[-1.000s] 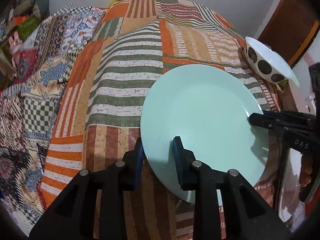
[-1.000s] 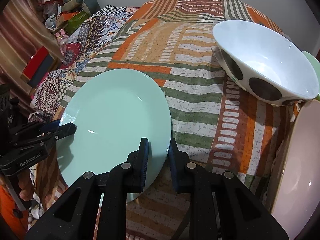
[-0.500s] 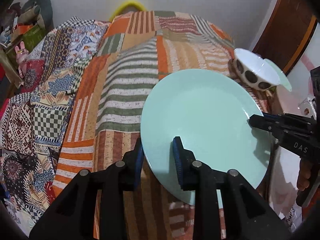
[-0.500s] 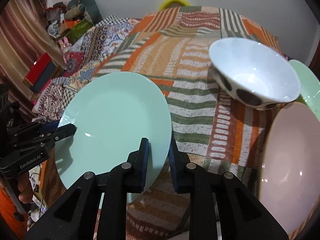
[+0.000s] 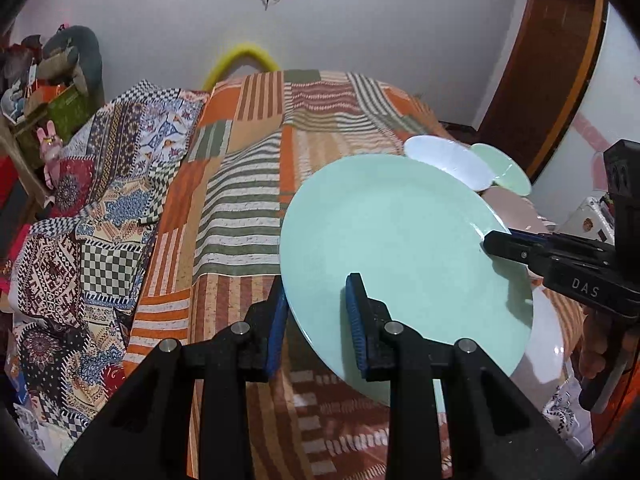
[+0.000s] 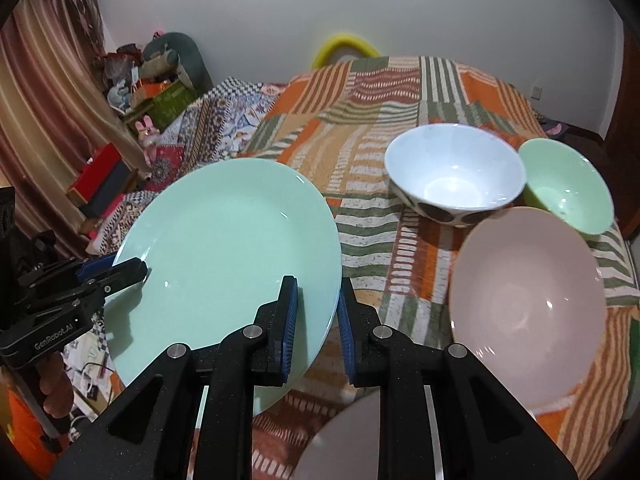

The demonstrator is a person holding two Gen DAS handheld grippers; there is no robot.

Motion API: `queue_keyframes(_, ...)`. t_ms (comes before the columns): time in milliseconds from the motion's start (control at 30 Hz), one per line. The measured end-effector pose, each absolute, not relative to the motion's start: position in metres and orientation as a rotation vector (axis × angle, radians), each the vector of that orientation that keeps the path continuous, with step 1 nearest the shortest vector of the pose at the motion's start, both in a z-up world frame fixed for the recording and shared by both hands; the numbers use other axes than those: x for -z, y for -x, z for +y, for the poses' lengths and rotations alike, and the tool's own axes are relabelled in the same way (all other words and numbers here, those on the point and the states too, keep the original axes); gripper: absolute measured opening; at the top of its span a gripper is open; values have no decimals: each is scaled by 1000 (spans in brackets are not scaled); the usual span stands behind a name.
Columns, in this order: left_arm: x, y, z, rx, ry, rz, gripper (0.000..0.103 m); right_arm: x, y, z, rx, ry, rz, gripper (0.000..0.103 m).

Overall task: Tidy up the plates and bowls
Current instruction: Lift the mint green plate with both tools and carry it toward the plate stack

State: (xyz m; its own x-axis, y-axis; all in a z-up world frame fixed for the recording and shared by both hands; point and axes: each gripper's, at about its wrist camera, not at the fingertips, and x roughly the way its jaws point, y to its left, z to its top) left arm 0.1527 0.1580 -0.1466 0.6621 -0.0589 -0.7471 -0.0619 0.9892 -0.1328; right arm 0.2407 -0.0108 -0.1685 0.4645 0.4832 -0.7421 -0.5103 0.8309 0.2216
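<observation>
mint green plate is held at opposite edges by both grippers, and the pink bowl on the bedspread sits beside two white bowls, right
Not quite. The right wrist view shows the pink bowl beside one white spotted bowl and one light green bowl, not two white ones. The left gripper and right gripper do grip the mint green plate at opposite edges.

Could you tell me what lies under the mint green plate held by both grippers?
Under the mint green plate shows the striped patchwork bedspread; the left wrist view shows a white plate below its right edge. What lies beneath the plate's middle is covered.

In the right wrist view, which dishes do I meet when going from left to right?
Mint green plate → white bowl with dark spots → pink bowl → small green bowl.
</observation>
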Motion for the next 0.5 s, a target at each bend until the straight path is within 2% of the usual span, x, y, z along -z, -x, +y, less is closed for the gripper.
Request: queue_keyframes(500,117,-102,106,30,98,819,28,148,-193,-57,-595,-9,824,18)
